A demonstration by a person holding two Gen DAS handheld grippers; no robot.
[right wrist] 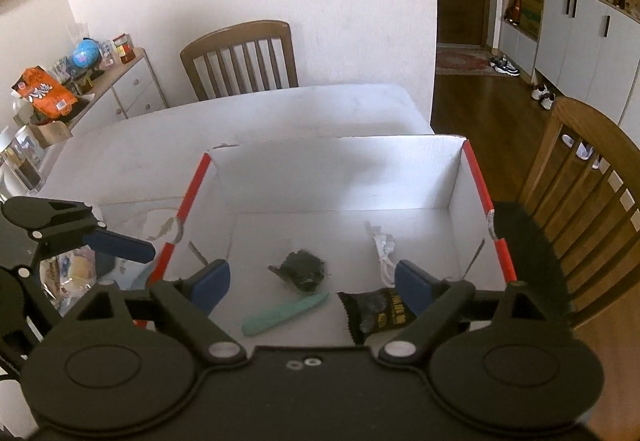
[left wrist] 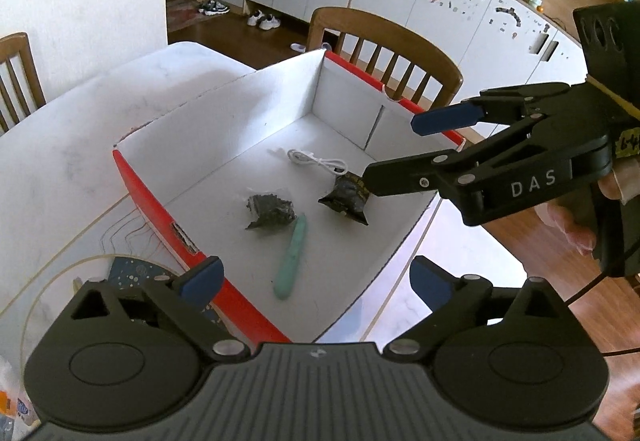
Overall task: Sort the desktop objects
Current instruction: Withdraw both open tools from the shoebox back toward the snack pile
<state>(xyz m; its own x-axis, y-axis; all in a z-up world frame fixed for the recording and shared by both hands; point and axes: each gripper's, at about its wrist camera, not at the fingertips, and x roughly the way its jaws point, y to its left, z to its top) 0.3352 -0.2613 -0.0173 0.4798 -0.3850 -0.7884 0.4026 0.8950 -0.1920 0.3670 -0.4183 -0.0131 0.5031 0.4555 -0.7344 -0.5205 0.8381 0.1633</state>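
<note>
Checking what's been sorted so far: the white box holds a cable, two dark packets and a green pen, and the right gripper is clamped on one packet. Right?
Not quite. The right gripper is open, clamped on nothing; the left wrist view shows its fingers spread above the dark packet. The rest holds: the white box contains the cable, the other dark packet and the green pen.

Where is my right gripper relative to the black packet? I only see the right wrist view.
Observer: The left wrist view shows the right gripper open, with one fingertip at the black packet on the box floor. I cannot tell if they touch.
Operator: And the left gripper?
Observer: The left gripper is open and empty, above the box's near red wall.
Operator: Is the cable tangled?
Observer: No, the white cable lies loosely looped just beyond the packet.
</note>
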